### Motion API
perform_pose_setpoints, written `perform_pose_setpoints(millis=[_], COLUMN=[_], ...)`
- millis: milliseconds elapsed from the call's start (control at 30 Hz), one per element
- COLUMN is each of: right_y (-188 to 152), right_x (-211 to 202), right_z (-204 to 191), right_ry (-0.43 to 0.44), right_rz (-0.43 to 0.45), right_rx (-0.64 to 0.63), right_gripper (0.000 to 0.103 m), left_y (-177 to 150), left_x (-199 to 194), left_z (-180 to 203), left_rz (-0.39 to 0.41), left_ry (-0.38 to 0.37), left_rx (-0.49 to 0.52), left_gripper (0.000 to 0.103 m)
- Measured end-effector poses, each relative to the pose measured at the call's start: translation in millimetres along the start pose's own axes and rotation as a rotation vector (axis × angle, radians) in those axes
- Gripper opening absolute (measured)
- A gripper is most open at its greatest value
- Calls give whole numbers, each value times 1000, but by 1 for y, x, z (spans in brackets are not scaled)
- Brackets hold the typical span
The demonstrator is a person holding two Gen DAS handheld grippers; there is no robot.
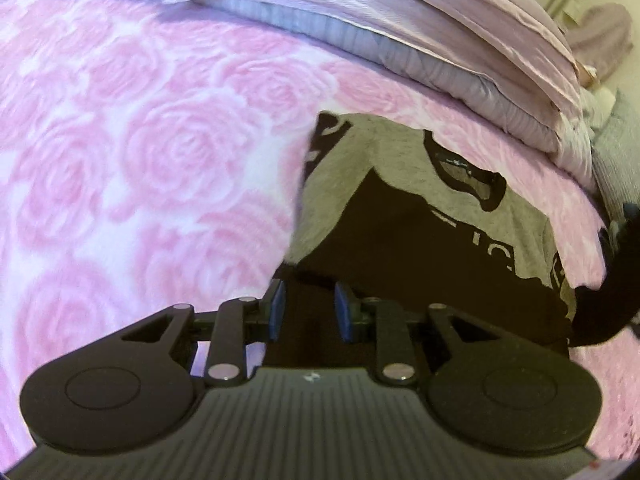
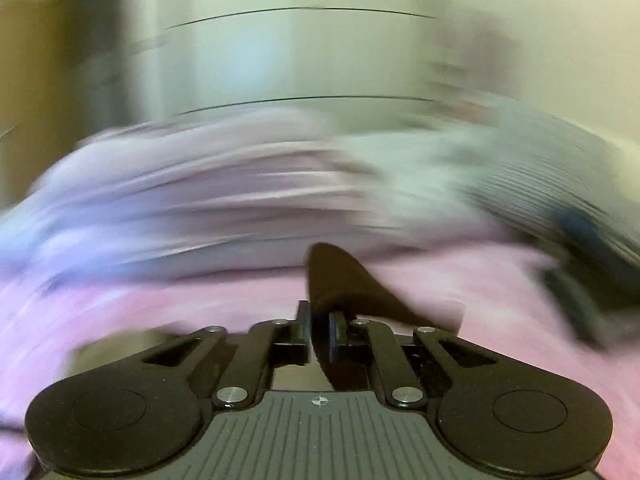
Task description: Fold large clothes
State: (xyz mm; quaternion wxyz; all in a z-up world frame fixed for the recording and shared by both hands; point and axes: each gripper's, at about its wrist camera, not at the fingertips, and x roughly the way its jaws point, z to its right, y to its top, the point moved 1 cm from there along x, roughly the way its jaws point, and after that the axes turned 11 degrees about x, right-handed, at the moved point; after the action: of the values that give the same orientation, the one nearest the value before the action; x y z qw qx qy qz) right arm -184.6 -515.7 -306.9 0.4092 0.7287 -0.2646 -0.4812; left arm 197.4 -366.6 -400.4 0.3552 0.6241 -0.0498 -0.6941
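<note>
A grey and black shirt [image 1: 348, 168] with a black collar and white letters lies on the pink rose blanket [image 1: 120, 160], right of centre in the left wrist view. My left gripper [image 1: 310, 310] is at its near edge, and the blue pads [image 1: 277, 308] stand a little apart with black cloth filling the gap. At the right edge a black part of the shirt [image 1: 612, 292] rises off the bed. In the heavily blurred right wrist view, my right gripper [image 2: 320, 328] is shut on a fold of black cloth [image 2: 340, 280] that sticks up beyond the fingertips.
Folded lilac quilts and pillows [image 1: 400, 28] are stacked along the far side of the bed, also visible as blurred bedding [image 2: 200, 184]. A pale wall [image 2: 320, 52] stands behind. A dark blue object [image 2: 588, 236] lies at the right, too blurred to identify.
</note>
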Motion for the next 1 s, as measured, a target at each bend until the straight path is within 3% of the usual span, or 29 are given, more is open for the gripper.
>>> perform_pose_setpoints(millis=[67,100,133,167,233,333,500,667,700,767,800,833,867,1000], right_y=[-26,-43,-61,-77,-97,-106,-103,-93,-95,-97,-99,-100,-101,-109], right_x=[7,10,13,15,24,40,43,52,52,62,64,67,69,64], right_z=[-66,-91,-110,-118,-113,-71,0,33,35,38,40,41,43,50], right_ry=[128,164,184,176,136,41,-148,-181,-179,-166,-156,-140,-133,-126], right_rz=[-128,-193,-247,-276,-353,-425,-424,-403,-399,-403,-416,-421,-411,-416], right_rx=[-136,-202,-262,-289,-300,-264,-298,-332,-357,-388,-398,-393,-393,-364], right_gripper=[20,45,61,61,61,61,59,59,56,33,13,9,7,6], left_y=[-7,-10,-13,-15,-19,-21,-10,24,30,40,44,47,48,34], left_x=[-1,-2,-2,-2,-4,-5,-2,20,26,41,47,51,53,33], left_z=[-7,-10,-13,-16,-21,-25,-18,-6,-5,-4,-5,-6,-6,1], left_rz=[-13,-18,-26,-31,-34,-33,-3,36,37,37,39,47,57,106], left_ry=[-6,-8,-8,-7,-19,-38,-83,-136,-137,-124,-112,-123,-137,-88], left_rx=[-37,-49,-58,-64,-76,-76,-74,-118,-131,-154,-172,-185,-185,-67], left_gripper=[22,22,22,22,22,22,24,34,35,35,30,9,1,1])
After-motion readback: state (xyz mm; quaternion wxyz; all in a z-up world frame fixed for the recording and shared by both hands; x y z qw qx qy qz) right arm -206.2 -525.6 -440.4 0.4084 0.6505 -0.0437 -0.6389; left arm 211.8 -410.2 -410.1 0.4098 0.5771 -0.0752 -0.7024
